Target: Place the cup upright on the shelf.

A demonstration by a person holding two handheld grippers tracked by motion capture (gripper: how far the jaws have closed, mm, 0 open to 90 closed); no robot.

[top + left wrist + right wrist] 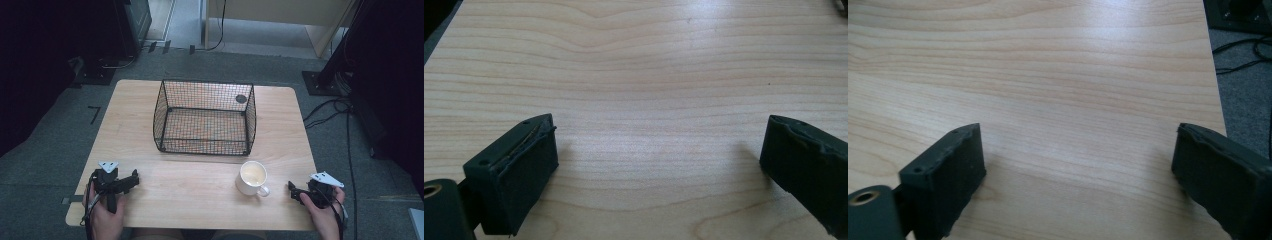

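Both claws spread wide, nothing btwn jaws: left gripper (pixel 131 181) near table (pixel 200 200) front-left corner, right gripper (pixel 291 190) near front-right. Mug (pixel 252 178) sits just beside right gripper, not touching.

Dark disc (pixel 241 99) behind basket (pixel 205 145) mesh: unidentifiable.

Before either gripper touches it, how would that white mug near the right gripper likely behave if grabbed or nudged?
The white mug looks like glazed ceramic, so probably rigid, somewhat slippery and breakable if dropped. It stands upright on a broad base on the table, so a low push would likely slide it rather than tip it. Its side handle may make it swivel when nudged off-centre.
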